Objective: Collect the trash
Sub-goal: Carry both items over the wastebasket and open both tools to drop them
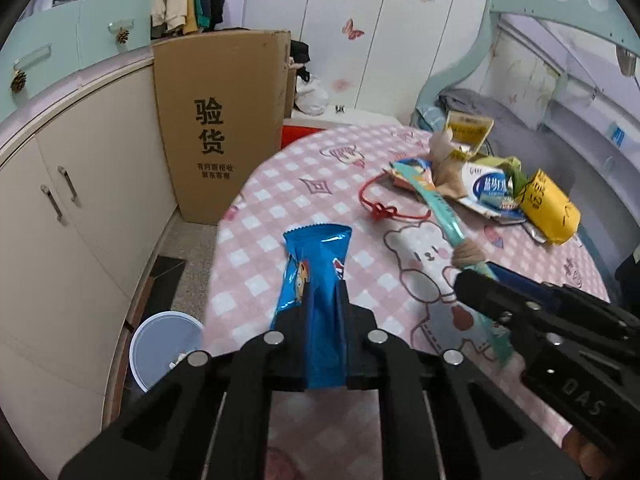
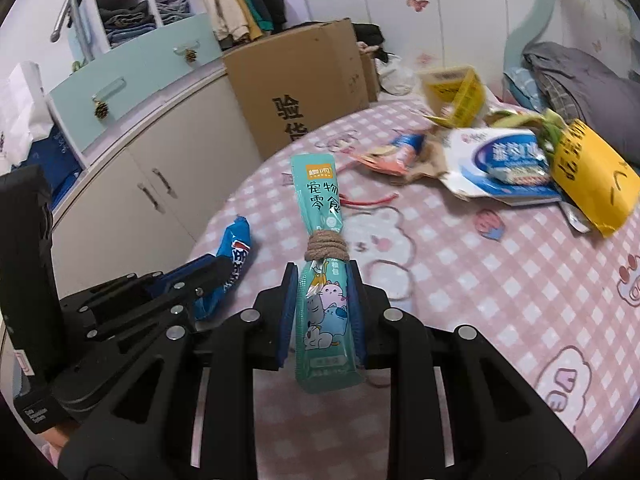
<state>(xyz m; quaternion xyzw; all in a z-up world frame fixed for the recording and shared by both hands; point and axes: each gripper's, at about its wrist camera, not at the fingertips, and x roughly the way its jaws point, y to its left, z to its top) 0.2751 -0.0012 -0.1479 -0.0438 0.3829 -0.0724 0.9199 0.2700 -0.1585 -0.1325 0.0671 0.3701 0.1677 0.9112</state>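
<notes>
The left gripper pinched a blue snack wrapper above the table's left edge, over the floor side where a white bin stood below. Just beside it, the right gripper clamped a teal pet-treat pouch with a cord wound round its middle, held upright above the checked cloth. Farther on lay a red string. Near the far right edge sat a heap of wrappers and a yellow bag.
</notes>
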